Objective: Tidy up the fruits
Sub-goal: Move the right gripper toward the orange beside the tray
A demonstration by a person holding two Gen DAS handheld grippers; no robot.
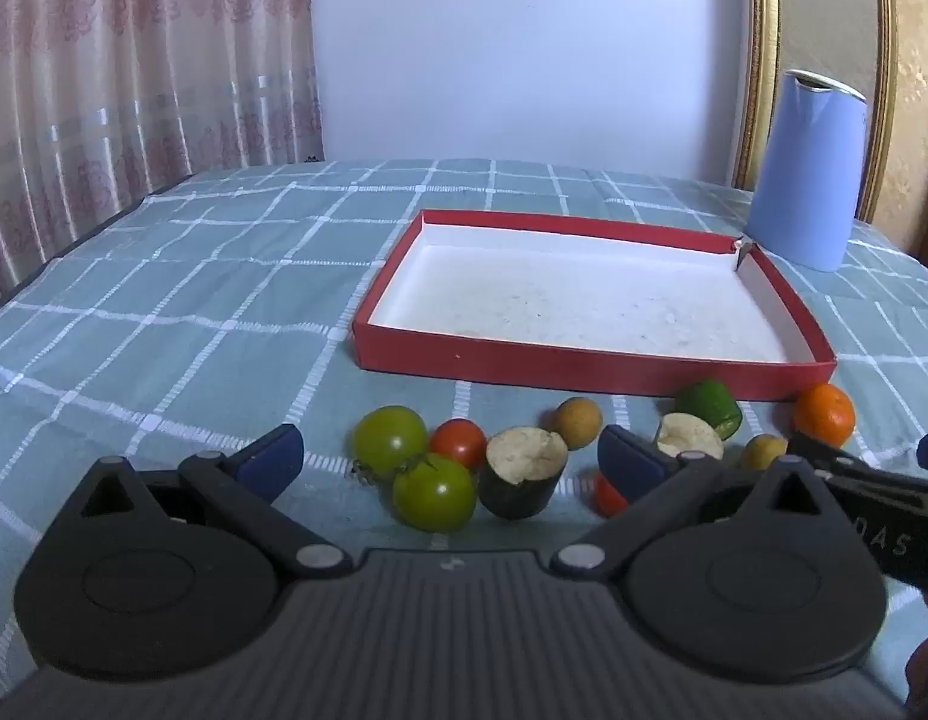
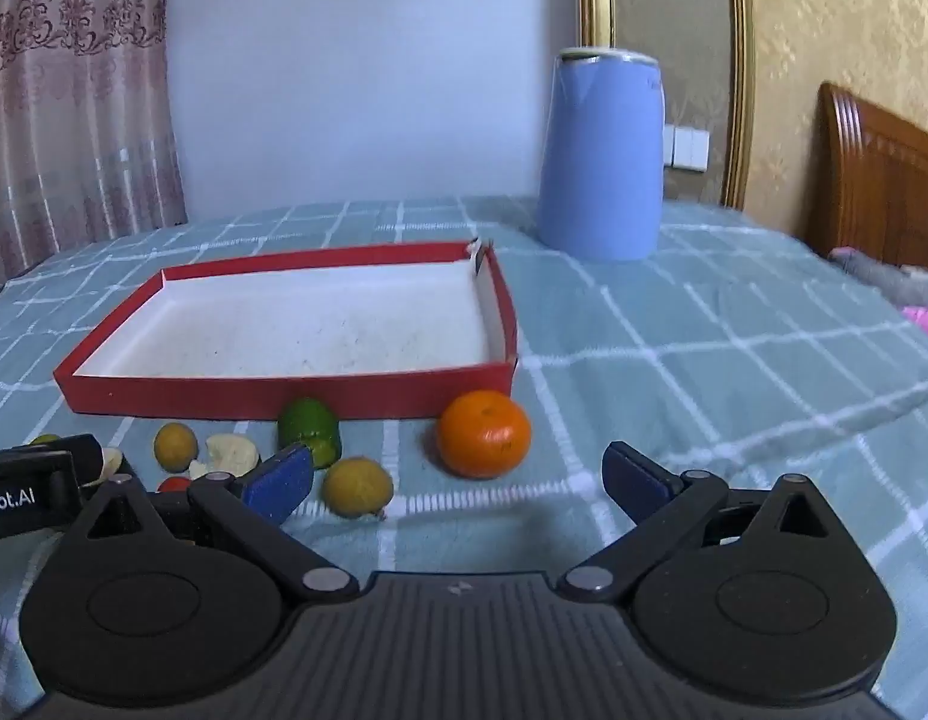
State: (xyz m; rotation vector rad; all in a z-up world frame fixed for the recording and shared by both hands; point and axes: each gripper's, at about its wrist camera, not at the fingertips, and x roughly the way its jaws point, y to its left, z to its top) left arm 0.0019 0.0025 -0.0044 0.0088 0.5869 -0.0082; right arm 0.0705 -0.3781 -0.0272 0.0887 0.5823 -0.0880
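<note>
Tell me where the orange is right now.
The orange lies on the bedspread just outside the red tray's near right corner, ahead of the open right gripper, right of the cut green fruit.

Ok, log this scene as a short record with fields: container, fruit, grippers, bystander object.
container: red tray, white inside, holds no fruit
fruit: all on the checked cloth in front of the tray, including an orange, green tomatoes and a red tomato
grippers: left gripper open; right gripper open; neither holds anything
bystander object: blue kettle behind the tray
</note>
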